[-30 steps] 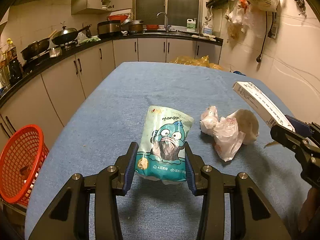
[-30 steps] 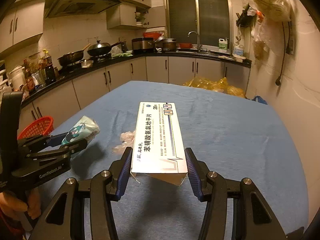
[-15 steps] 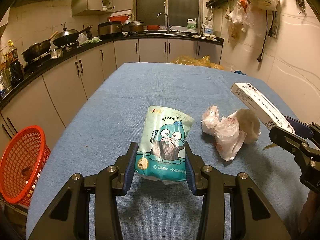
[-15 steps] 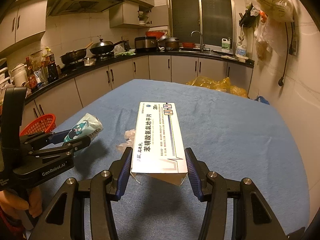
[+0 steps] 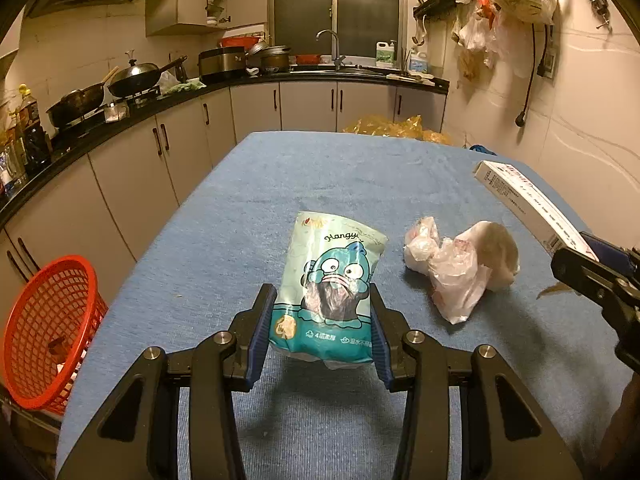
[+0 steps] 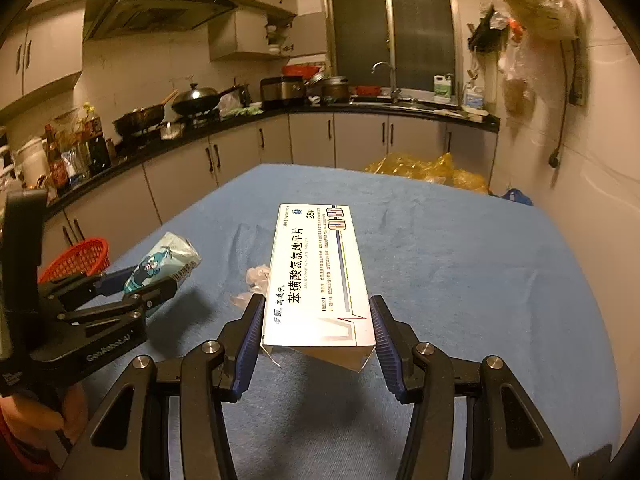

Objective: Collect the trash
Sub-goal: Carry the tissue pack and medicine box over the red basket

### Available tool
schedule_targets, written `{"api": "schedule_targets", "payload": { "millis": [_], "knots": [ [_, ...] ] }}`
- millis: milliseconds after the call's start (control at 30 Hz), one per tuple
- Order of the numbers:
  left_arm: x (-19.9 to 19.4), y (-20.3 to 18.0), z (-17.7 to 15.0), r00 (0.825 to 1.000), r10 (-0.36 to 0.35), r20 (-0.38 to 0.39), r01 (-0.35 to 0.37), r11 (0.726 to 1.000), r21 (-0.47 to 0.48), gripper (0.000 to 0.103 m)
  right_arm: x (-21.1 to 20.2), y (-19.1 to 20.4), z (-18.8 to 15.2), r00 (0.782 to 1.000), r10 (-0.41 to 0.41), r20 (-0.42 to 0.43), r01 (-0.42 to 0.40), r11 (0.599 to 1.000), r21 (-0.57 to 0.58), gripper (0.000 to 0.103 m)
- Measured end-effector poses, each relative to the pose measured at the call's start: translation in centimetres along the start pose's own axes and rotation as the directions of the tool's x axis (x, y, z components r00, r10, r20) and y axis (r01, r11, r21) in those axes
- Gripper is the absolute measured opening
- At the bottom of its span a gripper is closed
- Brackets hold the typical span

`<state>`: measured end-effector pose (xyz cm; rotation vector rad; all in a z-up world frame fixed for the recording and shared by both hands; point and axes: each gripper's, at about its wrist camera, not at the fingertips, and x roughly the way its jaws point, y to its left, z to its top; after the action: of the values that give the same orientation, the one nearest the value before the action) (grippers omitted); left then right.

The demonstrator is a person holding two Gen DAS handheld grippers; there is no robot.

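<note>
Nothing has moved since the earlier frames; both hands sit where they were, each with the same piece of trash pinched.

From the left wrist camera, the left gripper point(image 5: 322, 334) is closed on a teal tissue pack point(image 5: 330, 284), held up off the blue tablecloth point(image 5: 320, 176). The pack's bottom edge hangs between the pads and its printed text is mostly too small to read. A crumpled plastic bag point(image 5: 460, 268) lies on the cloth to the right, with something pale bundled beside it that I cannot identify. At the right edge the right gripper point(image 5: 592, 264) is cut off, only one finger and part of the white box point(image 5: 528, 204) showing. A red basket point(image 5: 48, 332) stands below the table's left side, its contents unclear.

From the right wrist camera, the right gripper point(image 6: 318, 340) clamps the white box point(image 6: 316, 276) by its near end, which looks torn open. This box hides most of the plastic bag point(image 6: 256, 280). The left gripper point(image 6: 132, 292) shows from the side, with the hand point(image 6: 44, 412) under it partly cut off. Only the basket's rim point(image 6: 76, 260) peeks over the table.

Kitchen cabinets, a stove with pans and a sink ring the room under dim warm light.
</note>
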<state>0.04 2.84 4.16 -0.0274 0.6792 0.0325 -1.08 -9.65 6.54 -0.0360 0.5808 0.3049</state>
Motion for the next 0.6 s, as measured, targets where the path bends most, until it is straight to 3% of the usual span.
{"api": "schedule_targets", "payload": {
  "millis": [233,600],
  "knots": [
    [-2.2,0.1,-0.2,1.0,-0.021,0.013,0.021,1.0,0.006,0.043,-1.8,0.8,-1.1,1.0,0.021,-0.007,-0.02,0.999,0.044,0.056],
    [-4.7,3.2,-0.8,1.0,0.009,0.029,-0.007,0.999,-0.037,0.043,-2.8,3.4,-1.5,0.999,0.047,-0.023,-0.047,0.999,0.026,0.056]
  ]
}}
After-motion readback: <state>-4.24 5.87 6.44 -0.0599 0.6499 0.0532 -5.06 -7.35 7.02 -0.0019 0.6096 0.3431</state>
